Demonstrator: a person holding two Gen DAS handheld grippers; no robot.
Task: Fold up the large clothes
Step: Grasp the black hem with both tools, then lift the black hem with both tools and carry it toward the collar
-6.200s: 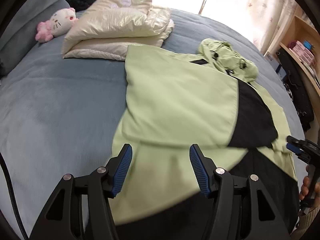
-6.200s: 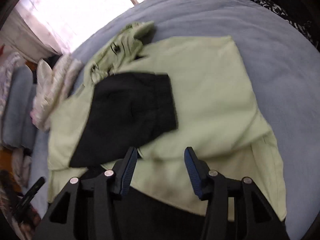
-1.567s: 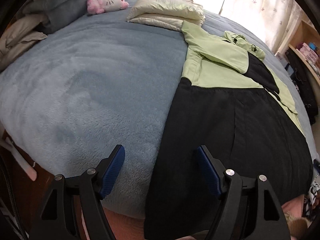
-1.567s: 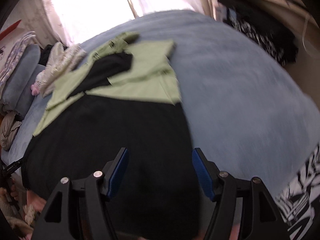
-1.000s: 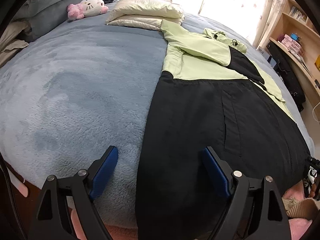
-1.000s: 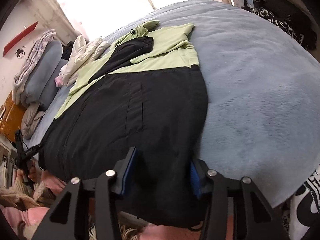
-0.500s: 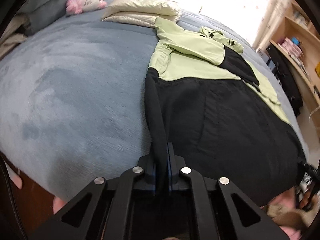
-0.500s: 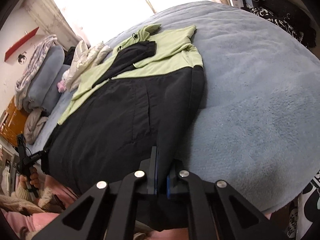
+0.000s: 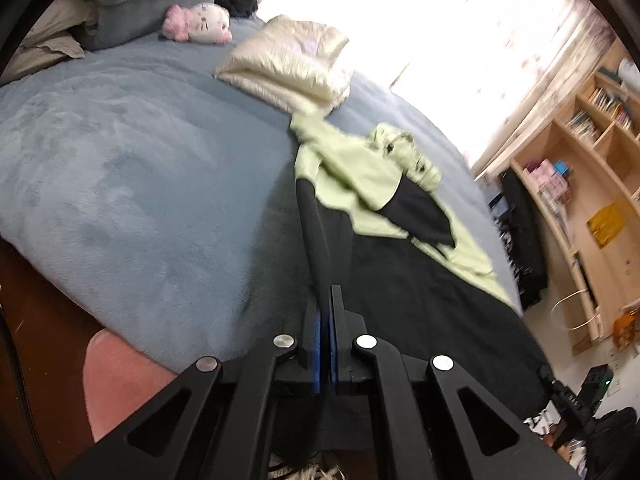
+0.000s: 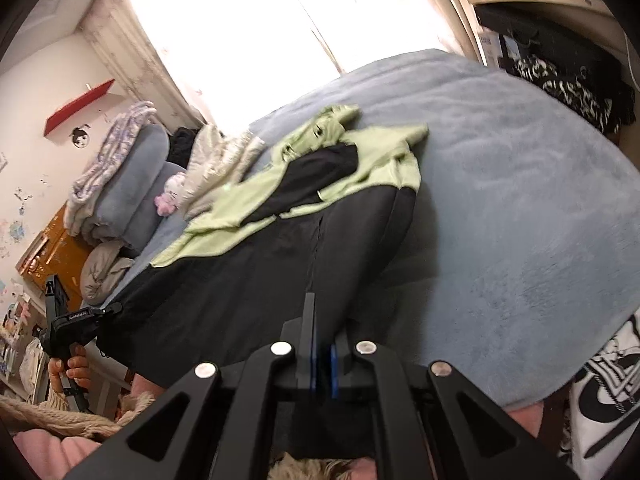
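While the jacket [image 9: 420, 300] drapes over the bed [image 9: 140, 184], each hand-held gripper [image 9: 325, 300] [image 10: 320, 336] clamps its black hem.

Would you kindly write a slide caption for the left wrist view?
Left gripper shut on the black hem of a green-and-black jacket spread across the fluffy blue blanket.

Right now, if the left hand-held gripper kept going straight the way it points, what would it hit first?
The left hand-held gripper, shut on the jacket, would likely run into the jacket's own raised black edge, then the blue bed cover. Depth is uncertain.
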